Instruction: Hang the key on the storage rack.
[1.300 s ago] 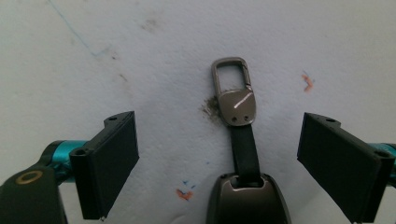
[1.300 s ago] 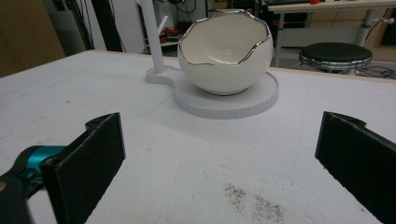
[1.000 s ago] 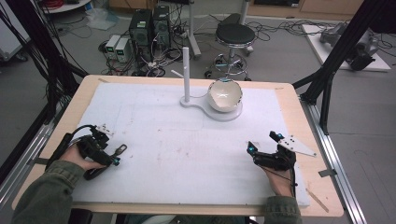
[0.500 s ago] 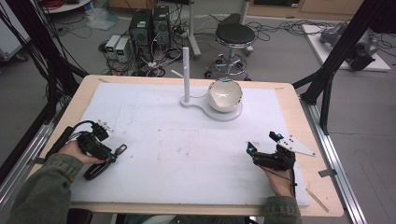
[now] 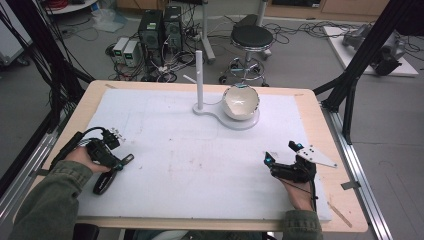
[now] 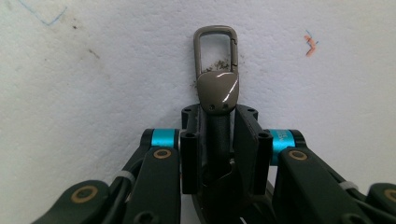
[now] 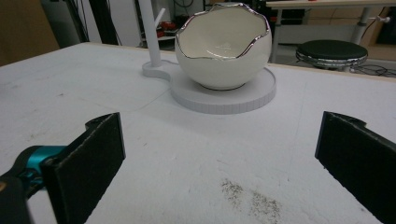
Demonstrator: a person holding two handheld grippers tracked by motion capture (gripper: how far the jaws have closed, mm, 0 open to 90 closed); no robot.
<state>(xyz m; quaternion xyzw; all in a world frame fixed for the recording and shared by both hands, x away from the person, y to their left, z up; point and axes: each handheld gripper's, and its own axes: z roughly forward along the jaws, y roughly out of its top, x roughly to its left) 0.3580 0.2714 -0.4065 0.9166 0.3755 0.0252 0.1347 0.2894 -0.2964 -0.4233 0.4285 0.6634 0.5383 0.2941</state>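
The left claw (image 5: 116,162) is held low at the worktop's (image 5: 200,165) left edge, clamped on a strap (image 6: 215,140) whose clasp (image 6: 216,70) protrudes forward. The right claw (image 5: 282,156) is rested near the right edge, spread wide, aimed at the bowl (image 7: 224,44).

On the table (image 5: 320,125), a mat (image 5: 200,165). At far centre of the mat, a stand base (image 5: 227,117): post (image 5: 199,80) on its left part, bowl (image 5: 241,102) on its right part. Near left, left gripper (image 5: 116,165) with a strap clip (image 6: 215,70) between the jaws, strap (image 5: 102,184) trailing nearward. Near right, right gripper (image 5: 282,156), well apart from the bowl. Beyond the far edge, a stool (image 5: 251,40) on the floor.
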